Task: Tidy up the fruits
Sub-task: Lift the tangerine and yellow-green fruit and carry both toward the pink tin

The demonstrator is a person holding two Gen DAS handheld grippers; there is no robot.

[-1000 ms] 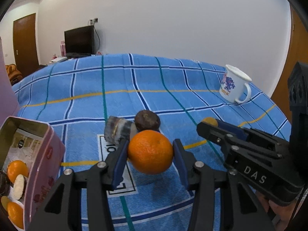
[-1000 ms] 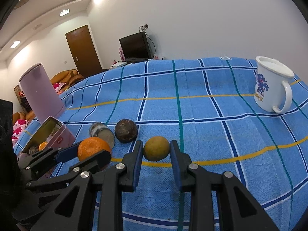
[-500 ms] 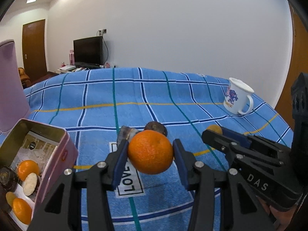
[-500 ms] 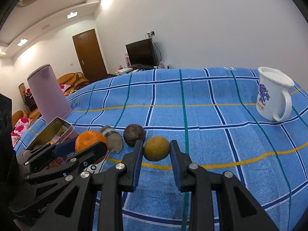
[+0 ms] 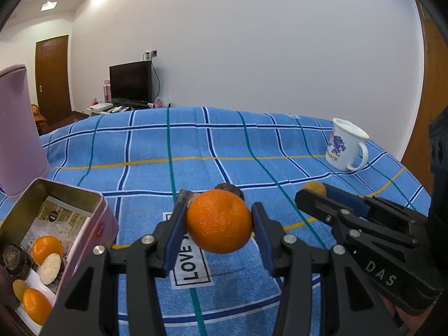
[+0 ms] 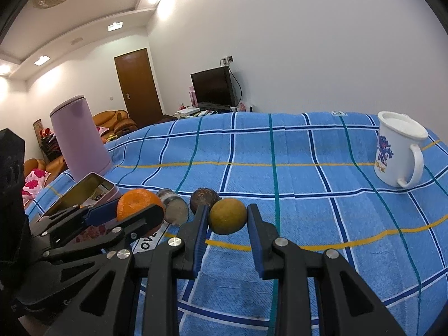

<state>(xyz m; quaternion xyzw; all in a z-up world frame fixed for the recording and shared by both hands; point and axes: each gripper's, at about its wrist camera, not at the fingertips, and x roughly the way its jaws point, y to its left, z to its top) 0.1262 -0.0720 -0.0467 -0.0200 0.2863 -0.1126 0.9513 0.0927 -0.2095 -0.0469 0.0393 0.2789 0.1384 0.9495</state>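
My left gripper (image 5: 219,221) is shut on a bright orange (image 5: 219,221), held above the blue checked cloth (image 5: 196,151). Seen from the right wrist, the same orange (image 6: 138,203) sits in the left gripper (image 6: 134,210) at lower left. My right gripper (image 6: 227,216) is shut on a yellow-green fruit (image 6: 227,216), lifted off the cloth; from the left wrist view that fruit (image 5: 313,188) peeps past the right gripper (image 5: 319,193). A dark brown fruit (image 6: 203,197) and a grey cylinder (image 6: 175,208) lie on the cloth just behind. An open pink tin (image 5: 92,224) at lower left holds oranges and other pieces.
A white mug (image 6: 397,151) with a printed design stands at the far right. A tall lilac container (image 6: 79,137) stands at the back left, behind the tin. A white label reading LOVE (image 5: 190,263) is sewn on the cloth below the orange.
Both grippers have tilted upward with their fruits still held, so the table objects sit lower in both views and more of the room and ceiling shows.
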